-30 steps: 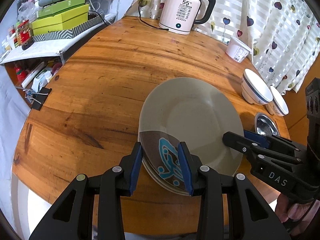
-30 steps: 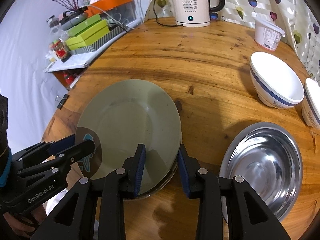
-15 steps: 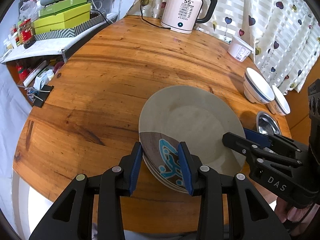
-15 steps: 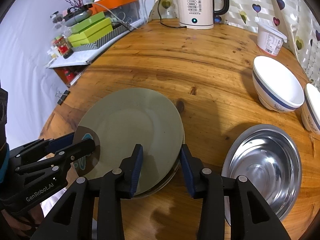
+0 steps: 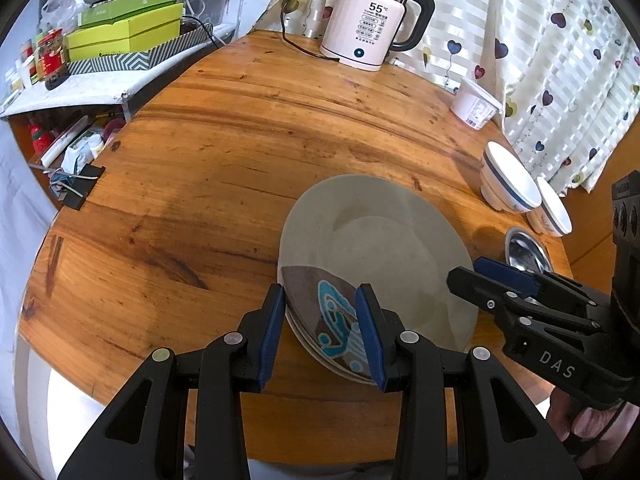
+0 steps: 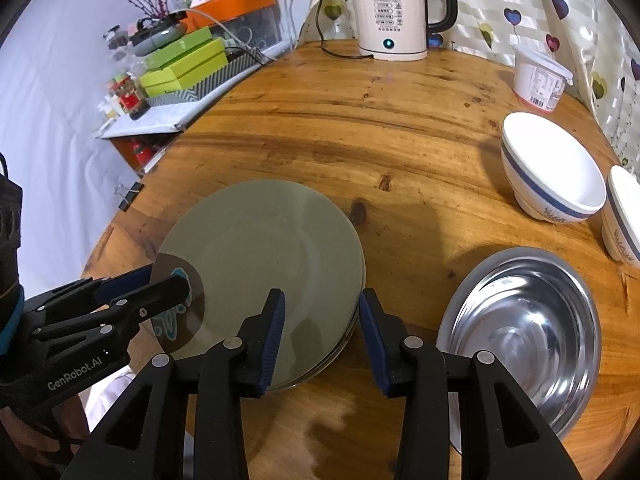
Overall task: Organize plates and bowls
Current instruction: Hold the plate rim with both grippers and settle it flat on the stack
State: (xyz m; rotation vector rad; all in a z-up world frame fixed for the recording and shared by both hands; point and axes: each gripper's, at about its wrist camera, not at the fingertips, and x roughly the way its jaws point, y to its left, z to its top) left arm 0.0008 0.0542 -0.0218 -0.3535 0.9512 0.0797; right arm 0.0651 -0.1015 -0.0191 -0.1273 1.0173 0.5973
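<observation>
A stack of grey plates [image 5: 380, 248] lies flat on the round wooden table [image 5: 200, 184]; the top one has a brown and blue patterned patch at its near rim. My left gripper [image 5: 322, 328] stands open over that patch, its blue pads either side and not pressing. From the right wrist view the plates [image 6: 260, 248] sit left of a steel bowl [image 6: 520, 328]. My right gripper [image 6: 322, 320] is open over the stack's near right rim. Two white bowls with blue bands [image 6: 552, 176] [image 6: 624, 216] stand at the right. The left gripper [image 6: 176, 284] shows there at the left.
A pink kettle [image 5: 368, 24] with its cord stands at the table's back edge, and a white tub [image 5: 474, 104] near the curtain. A cluttered shelf with green boxes [image 5: 120, 36] is beyond the left edge. A binder clip [image 5: 76, 192] hangs at the table's left rim.
Both views have drawn back a little, so the plates look slightly smaller. The right gripper's jaws stand a touch wider. The plates and bowls have stayed where they were.
</observation>
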